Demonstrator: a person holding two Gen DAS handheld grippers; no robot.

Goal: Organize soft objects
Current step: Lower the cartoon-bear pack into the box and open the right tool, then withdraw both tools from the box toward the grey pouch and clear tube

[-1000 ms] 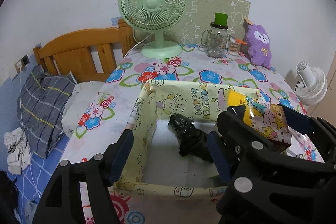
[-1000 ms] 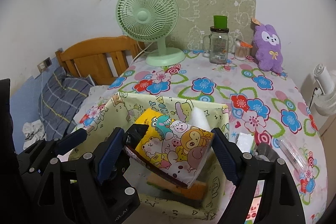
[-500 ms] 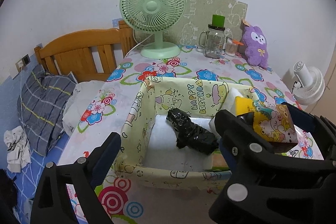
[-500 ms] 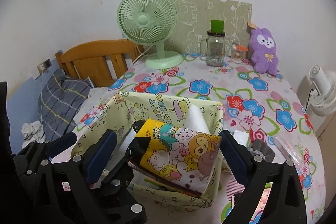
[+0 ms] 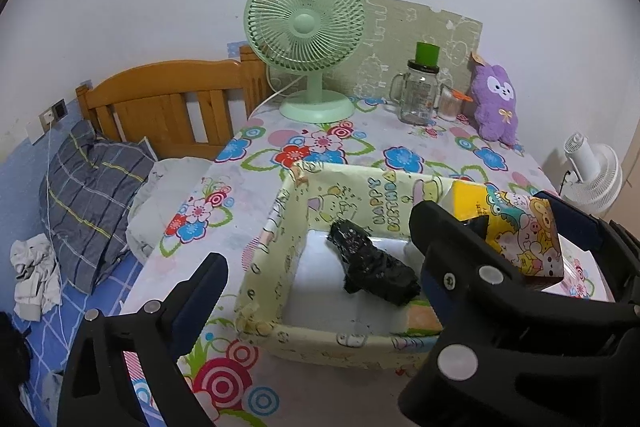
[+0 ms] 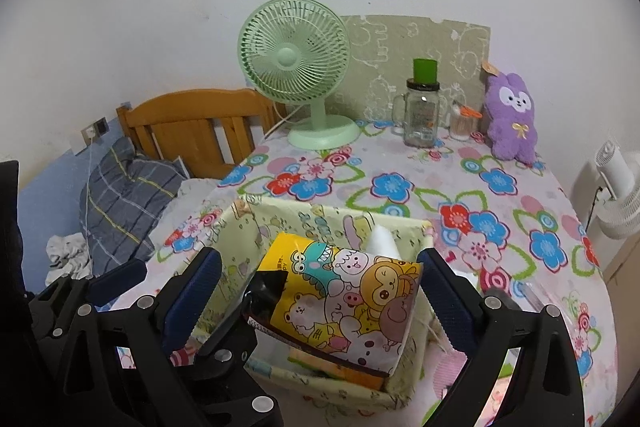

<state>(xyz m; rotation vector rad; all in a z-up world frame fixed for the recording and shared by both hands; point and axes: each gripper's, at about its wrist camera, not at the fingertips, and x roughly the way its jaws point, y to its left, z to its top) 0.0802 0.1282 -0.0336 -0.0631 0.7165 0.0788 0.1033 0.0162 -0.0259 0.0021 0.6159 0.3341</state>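
Now both grippers, left (image 5: 320,279) & right (image 6: 320,283), stand wide, gripping nothing. Cartoon tissue pack (image 6: 344,307) leans tilted in the yellow box (image 6: 244,227), atop other stuff. Best back out slowly w/o snagging pack or box wall.

Black bundle (image 5: 374,267) lies inside yellow box (image 5: 276,251).

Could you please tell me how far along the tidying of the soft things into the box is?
Done: the black bag lies in the yellow box, and the cartoon tissue pack rests on the box's contents. In hand: nothing; left gripper and right gripper stand open. Possibly left: the purple plush at the table's far edge.
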